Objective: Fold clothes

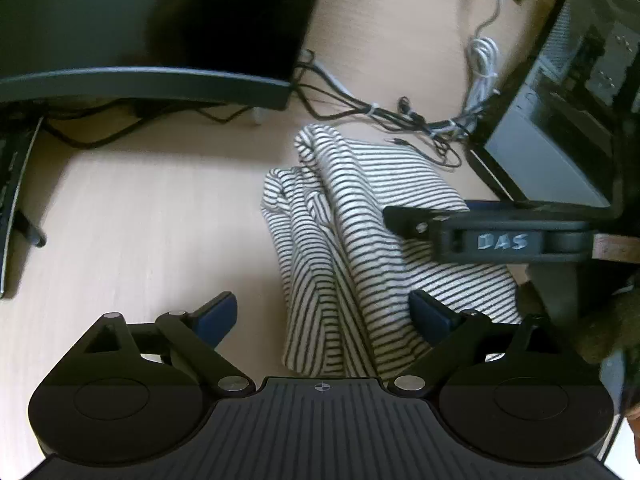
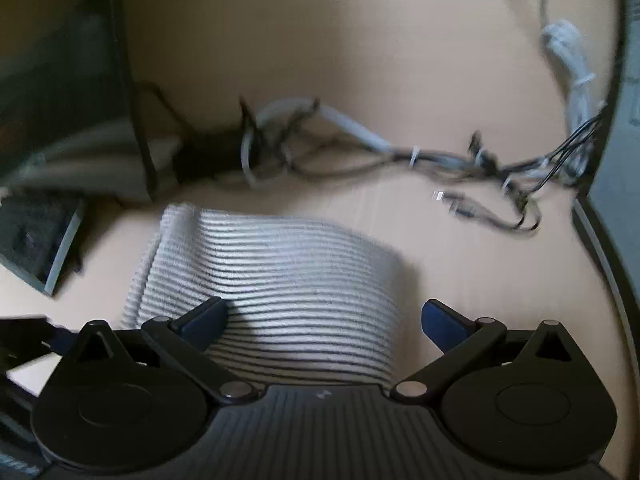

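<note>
A black-and-white striped garment point(image 1: 360, 232) lies bunched and partly folded on the light wooden desk point(image 1: 140, 220). My left gripper point(image 1: 324, 312) is open, its blue-padded fingers apart just above the garment's near end. My right gripper shows in the left wrist view point(image 1: 400, 216) as a black arm reaching in from the right over the cloth. In the right wrist view the garment point(image 2: 288, 280) lies flat and folded below my right gripper point(image 2: 324, 320), which is open with its left finger over the cloth and its right finger over bare desk. Neither holds anything.
A dark monitor point(image 1: 152, 24) stands at the back left, with a tangle of black and white cables point(image 1: 420, 120) behind the garment. A second screen point(image 1: 560, 100) stands at the right. The cables also show in the right wrist view point(image 2: 400, 156).
</note>
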The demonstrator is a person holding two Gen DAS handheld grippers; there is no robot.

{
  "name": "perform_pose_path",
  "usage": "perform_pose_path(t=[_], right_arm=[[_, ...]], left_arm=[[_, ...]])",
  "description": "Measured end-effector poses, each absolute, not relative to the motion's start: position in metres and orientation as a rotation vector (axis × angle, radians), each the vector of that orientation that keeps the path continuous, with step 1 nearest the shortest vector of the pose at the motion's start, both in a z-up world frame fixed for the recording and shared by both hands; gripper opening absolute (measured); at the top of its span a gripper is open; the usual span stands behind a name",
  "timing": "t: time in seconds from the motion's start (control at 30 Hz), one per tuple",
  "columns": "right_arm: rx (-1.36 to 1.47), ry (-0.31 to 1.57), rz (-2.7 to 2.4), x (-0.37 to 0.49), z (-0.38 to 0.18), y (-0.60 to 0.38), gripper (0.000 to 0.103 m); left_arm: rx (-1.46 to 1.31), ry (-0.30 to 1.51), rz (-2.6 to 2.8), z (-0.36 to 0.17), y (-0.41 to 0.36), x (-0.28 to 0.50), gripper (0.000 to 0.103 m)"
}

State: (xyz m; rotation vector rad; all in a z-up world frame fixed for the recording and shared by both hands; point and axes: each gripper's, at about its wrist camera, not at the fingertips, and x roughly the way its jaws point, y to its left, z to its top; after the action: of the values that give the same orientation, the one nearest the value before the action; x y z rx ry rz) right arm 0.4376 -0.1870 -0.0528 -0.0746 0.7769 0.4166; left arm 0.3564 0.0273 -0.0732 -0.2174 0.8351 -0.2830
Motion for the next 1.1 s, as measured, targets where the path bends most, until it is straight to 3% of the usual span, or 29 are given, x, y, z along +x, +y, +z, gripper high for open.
perform_pose_path(t=[0.23, 0.33, 0.4, 0.5, 0.6, 0.7, 0.83, 0.97, 1.1], right_arm=[[-0.170, 0.730, 0.448, 0.434, -0.044, -0.179, 0.103], [0.018, 0.755, 0.470, 0.424, -0.035, -0.212, 0.103], [0.050, 0.746, 0.476, 0.410, -0.035, -0.228, 0.103], [0.047, 0.727, 0.489, 0.392, -0.036, -0.236, 0.103], [0.013, 0.710, 0.506, 0.376, -0.040, -0.228, 0.103], [-0.043, 0.747, 0.520, 0.370, -0.054, -0.209, 0.103], [-0.055, 0.770, 0.509, 0.366, -0.067, -0.199, 0.103], [-0.050, 0.754, 0.534, 0.368, -0.054, -0.206, 0.103], [0.040, 0.688, 0.576, 0.371, -0.035, -0.214, 0.103]], left_arm=[[-0.269, 0.853, -0.292, -0.074, 0.037, 0.362, 0.100], [-0.325, 0.814, -0.308, -0.055, 0.048, 0.356, 0.089], [-0.347, 0.755, -0.340, -0.037, 0.051, 0.354, 0.088], [-0.355, 0.656, -0.411, -0.013, 0.042, 0.358, 0.073], [-0.346, 0.609, -0.532, -0.001, 0.022, 0.365, 0.070], [-0.301, 0.676, -0.558, -0.016, 0.002, 0.382, 0.071], [-0.306, 0.754, -0.496, -0.043, 0.003, 0.403, 0.049], [-0.351, 0.770, -0.496, -0.041, 0.013, 0.407, 0.039], [-0.370, 0.771, -0.501, -0.045, 0.017, 0.409, 0.037]])
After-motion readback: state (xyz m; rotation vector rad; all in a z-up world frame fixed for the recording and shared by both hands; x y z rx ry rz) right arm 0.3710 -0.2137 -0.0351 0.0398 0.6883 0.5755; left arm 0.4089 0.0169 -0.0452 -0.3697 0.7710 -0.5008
